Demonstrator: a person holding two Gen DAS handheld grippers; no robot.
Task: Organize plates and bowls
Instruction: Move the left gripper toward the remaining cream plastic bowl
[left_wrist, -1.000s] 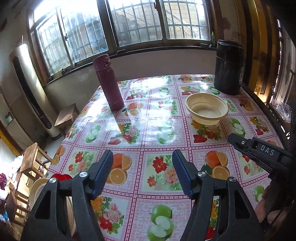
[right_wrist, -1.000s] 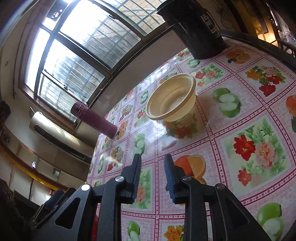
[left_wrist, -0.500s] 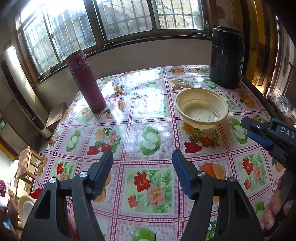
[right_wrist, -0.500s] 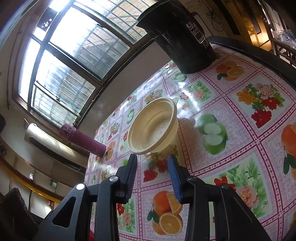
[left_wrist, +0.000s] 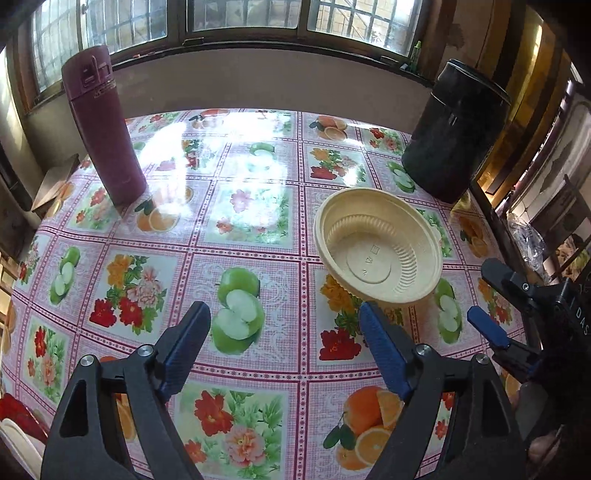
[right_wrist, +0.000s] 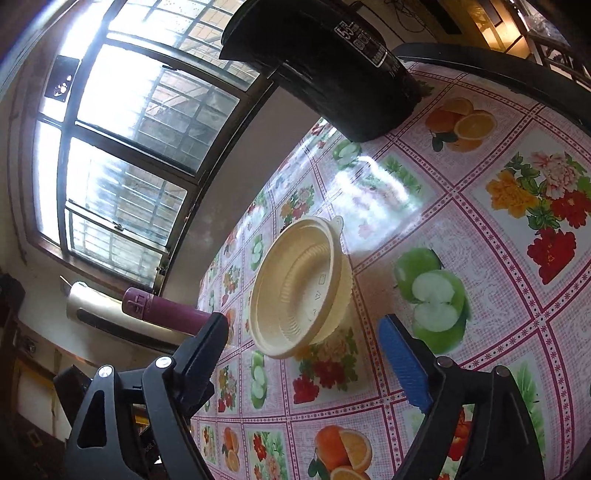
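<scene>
A cream plastic bowl stands empty and upright on the fruit-patterned tablecloth, right of centre. It also shows in the right wrist view. My left gripper is open and empty, hovering just short of the bowl's near rim. My right gripper is open wide and empty, with the bowl just beyond its fingertips; it also shows at the right edge of the left wrist view. A red and a white dish edge peek in at the lower left.
A tall maroon flask stands at the far left of the table. A black cylindrical appliance stands at the far right, just behind the bowl. Windows run along the far wall. The table's right edge drops off near the bowl.
Both grippers have moved forward toward the bowl, which now looks much closer. My right gripper has opened from nearly shut to wide. The left gripper stays open.
</scene>
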